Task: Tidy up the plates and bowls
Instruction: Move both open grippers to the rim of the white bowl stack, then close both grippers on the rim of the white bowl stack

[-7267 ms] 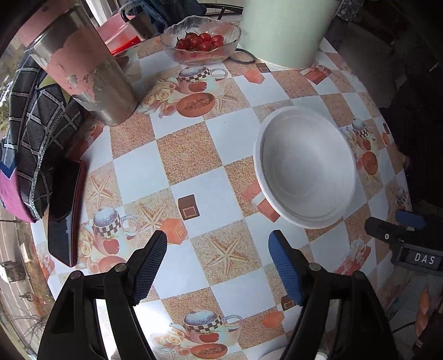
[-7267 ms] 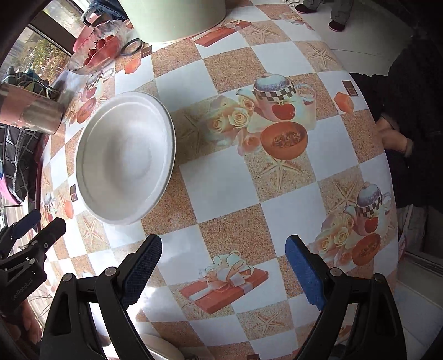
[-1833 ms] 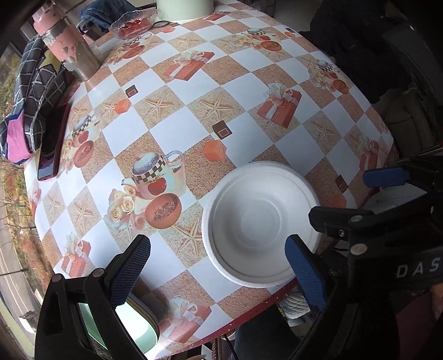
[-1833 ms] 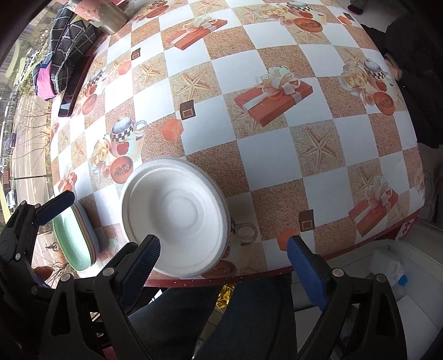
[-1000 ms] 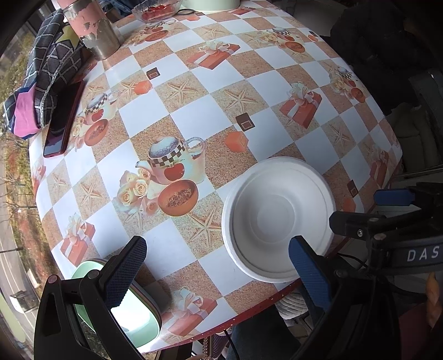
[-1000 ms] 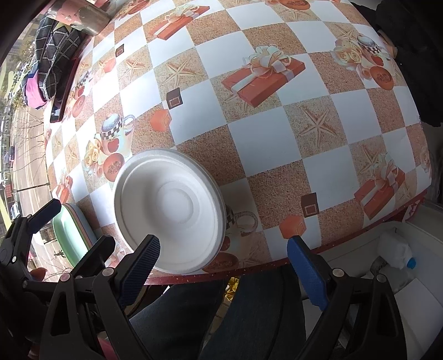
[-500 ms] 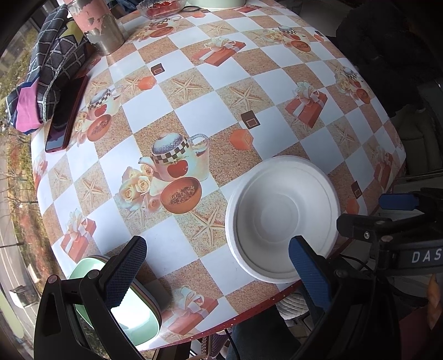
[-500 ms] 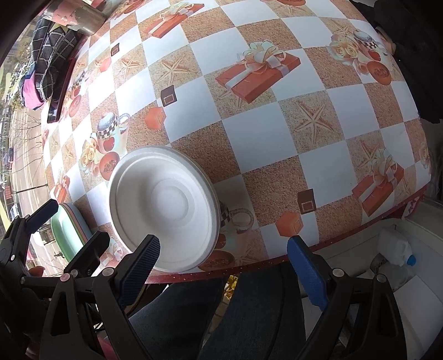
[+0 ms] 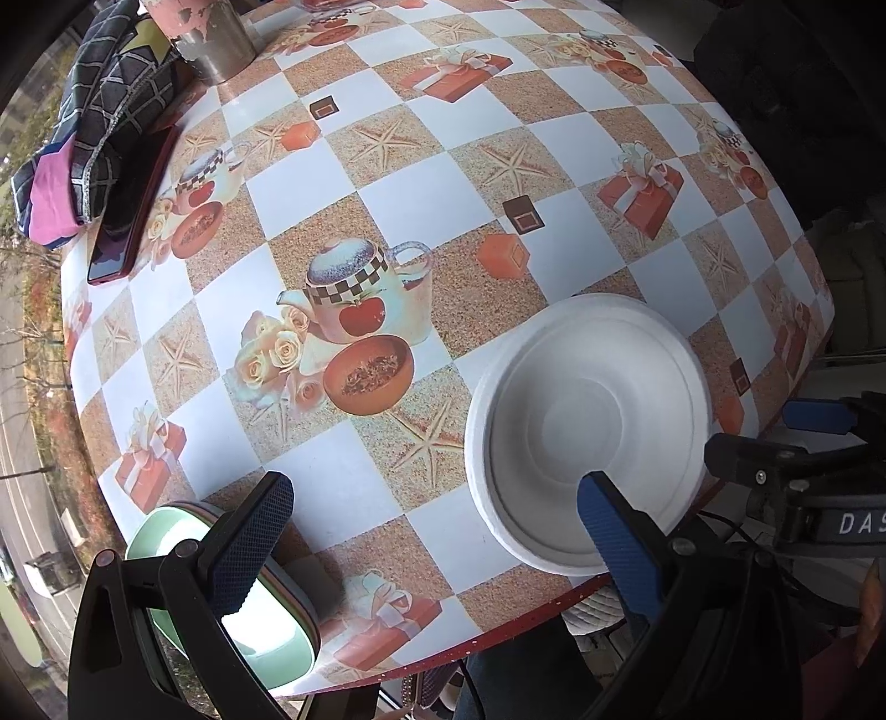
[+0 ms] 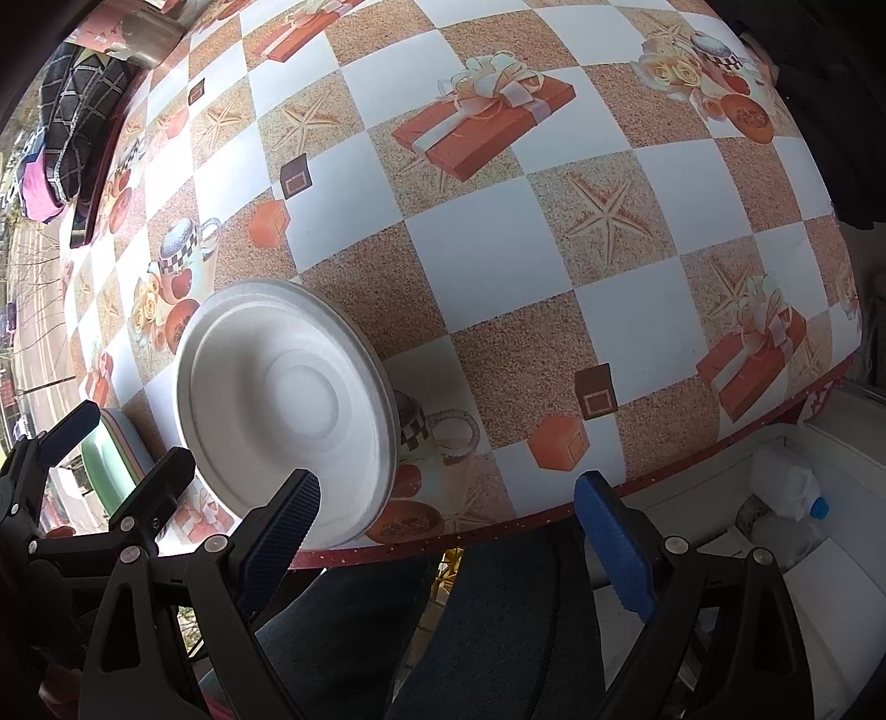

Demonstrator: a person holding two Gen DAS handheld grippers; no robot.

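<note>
A white foam bowl (image 9: 590, 426) (image 10: 282, 410) sits upright on the checked tablecloth, close to the table's near edge (image 10: 692, 459). A stack of pale green bowls (image 9: 166, 526) (image 10: 108, 443) stands at the near left corner of the table. My left gripper (image 9: 434, 531) hangs open above the table, its left finger over the green stack and its right finger over the white bowl's near rim. My right gripper (image 10: 446, 531) is open over the table's edge, its left finger in front of the white bowl's rim. Neither holds anything.
At the far left lie a checked cloth bag (image 9: 105, 105), a dark red phone (image 9: 133, 205) and a pink-and-metal tumbler (image 9: 210, 33). A person's legs in jeans (image 10: 498, 620) are under the near edge. A white bottle (image 10: 786, 493) lies in a tub below right.
Seven seconds ago the white bowl stood far back near the tumbler; now it sits by the near edge. Over the last second both grippers stayed open and hardly moved.
</note>
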